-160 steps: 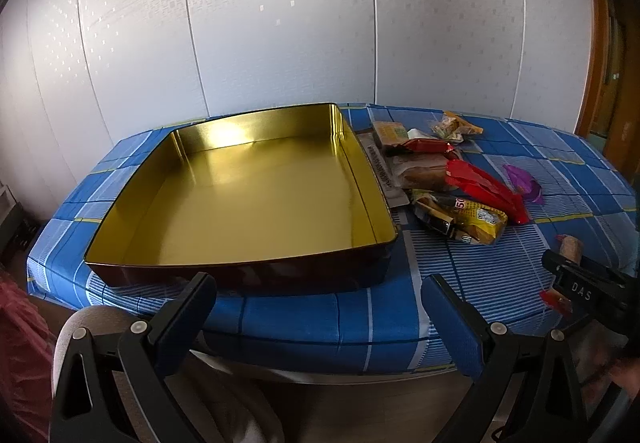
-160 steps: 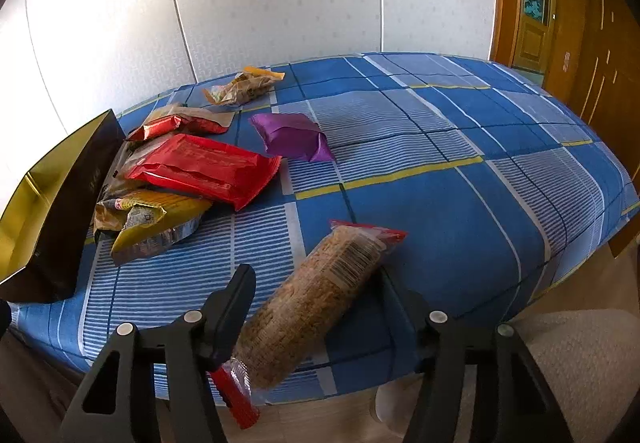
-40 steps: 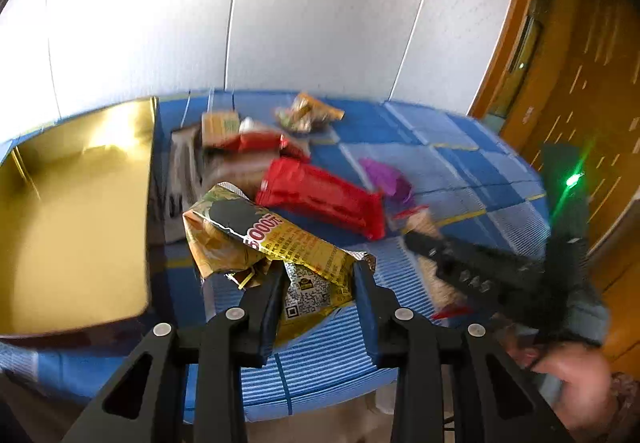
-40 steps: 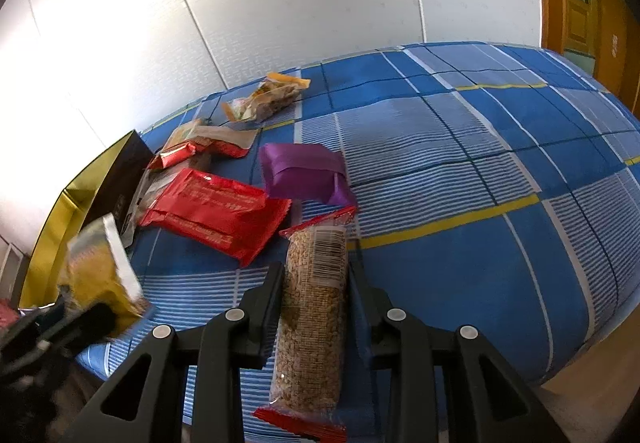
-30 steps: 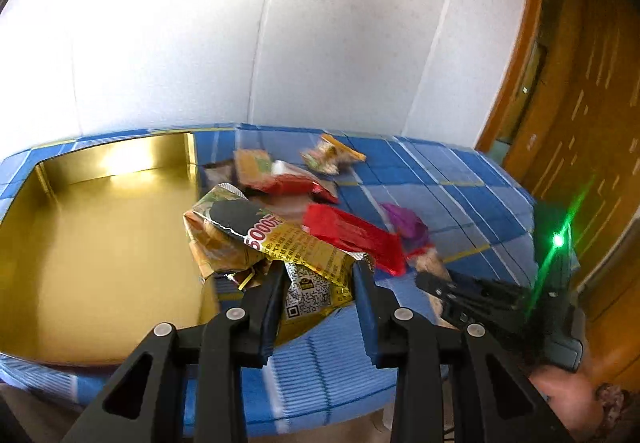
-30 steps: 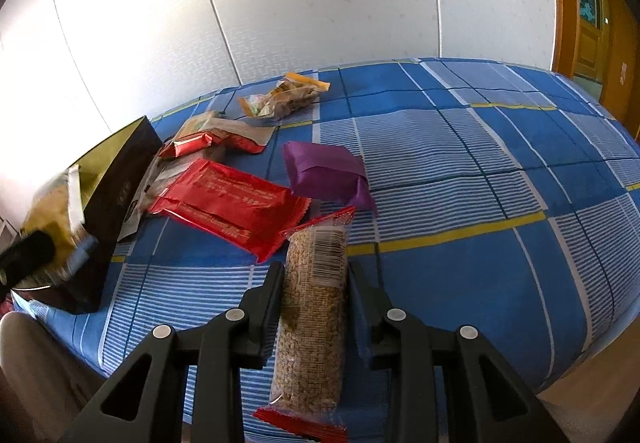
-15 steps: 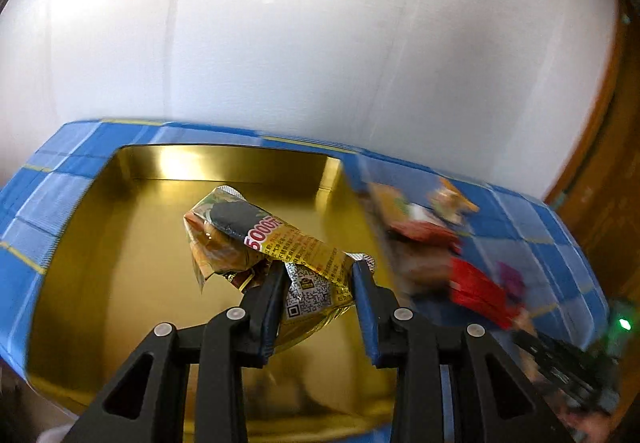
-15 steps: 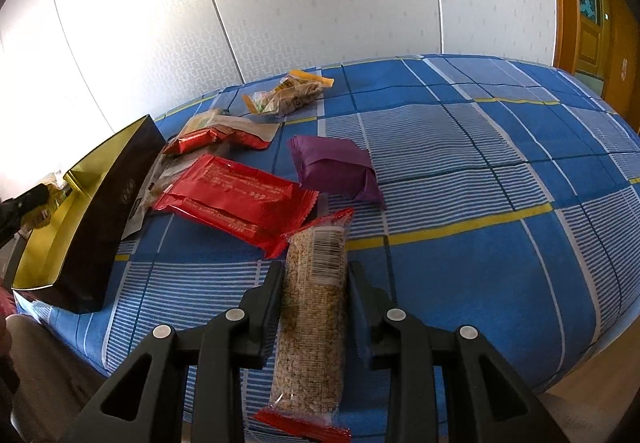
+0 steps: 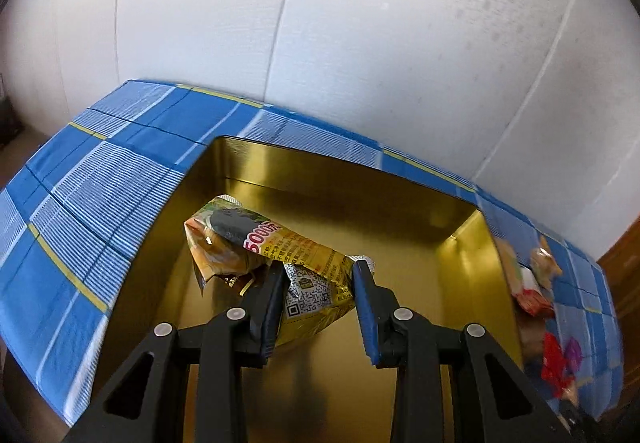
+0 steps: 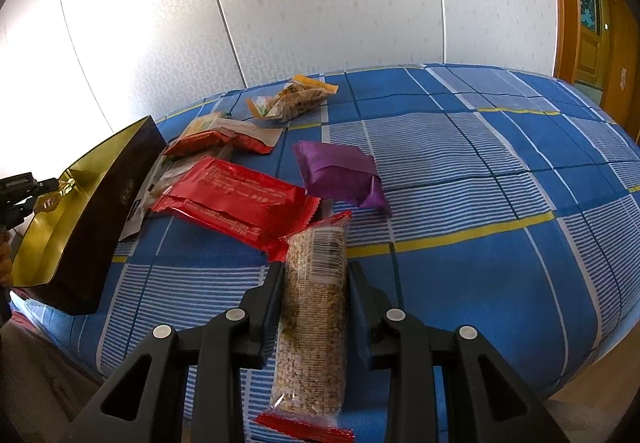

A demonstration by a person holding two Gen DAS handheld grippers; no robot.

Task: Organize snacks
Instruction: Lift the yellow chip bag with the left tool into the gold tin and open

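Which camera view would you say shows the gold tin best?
The left wrist view: it looks down into the gold tin, showing its floor and inner walls. The right wrist view catches it only edge-on at far left.

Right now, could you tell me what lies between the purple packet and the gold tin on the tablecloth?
In the right wrist view, the red packet lies between the purple packet and the gold tin, with a paler wrapper partly under it, nearer the tin.

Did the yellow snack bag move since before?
Yes. The left gripper carried the yellow snack bag leftward, away from the snack pile, and it now hangs over the gold tray.
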